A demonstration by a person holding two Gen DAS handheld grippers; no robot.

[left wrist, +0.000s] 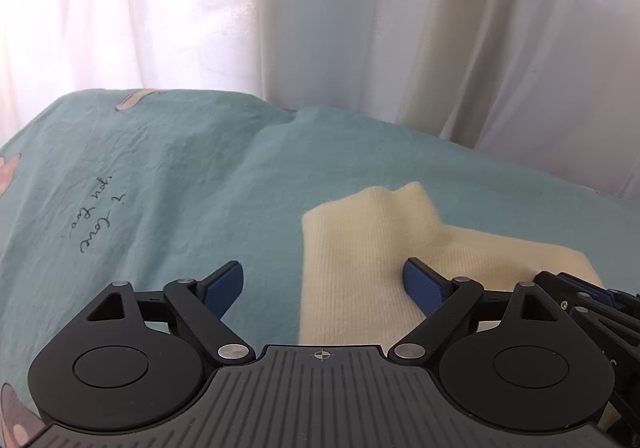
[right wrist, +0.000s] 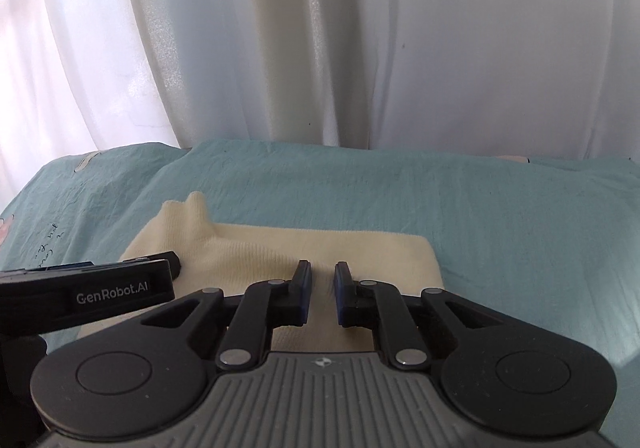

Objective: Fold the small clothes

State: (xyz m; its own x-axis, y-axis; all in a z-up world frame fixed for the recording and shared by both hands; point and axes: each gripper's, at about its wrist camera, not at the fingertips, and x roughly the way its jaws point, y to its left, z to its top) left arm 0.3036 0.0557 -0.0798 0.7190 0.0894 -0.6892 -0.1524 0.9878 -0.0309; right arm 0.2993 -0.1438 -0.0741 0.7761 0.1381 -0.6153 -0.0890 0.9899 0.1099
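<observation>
Garments: one cream knit garment [left wrist: 360,268], lying flat on the teal bedsheet [left wrist: 180,176].
Grippers: two.
Left gripper [left wrist: 323,282]: jaws spread wide, grasping nothing; the garment's left edge lies between them, right pad over the knit.
Right gripper [right wrist: 323,280]: jaws narrowly parted, over the garment's near right part; contact unclear.
Background: white curtain [right wrist: 320,40] behind the bed.

The teal bedsheet [left wrist: 168,168] carries handwritten script reading "i love you too", seen upside down in the left wrist view. In the right wrist view, "GenRobot.AI" is printed in pale letters on the side of the left gripper [right wrist: 100,290].
</observation>
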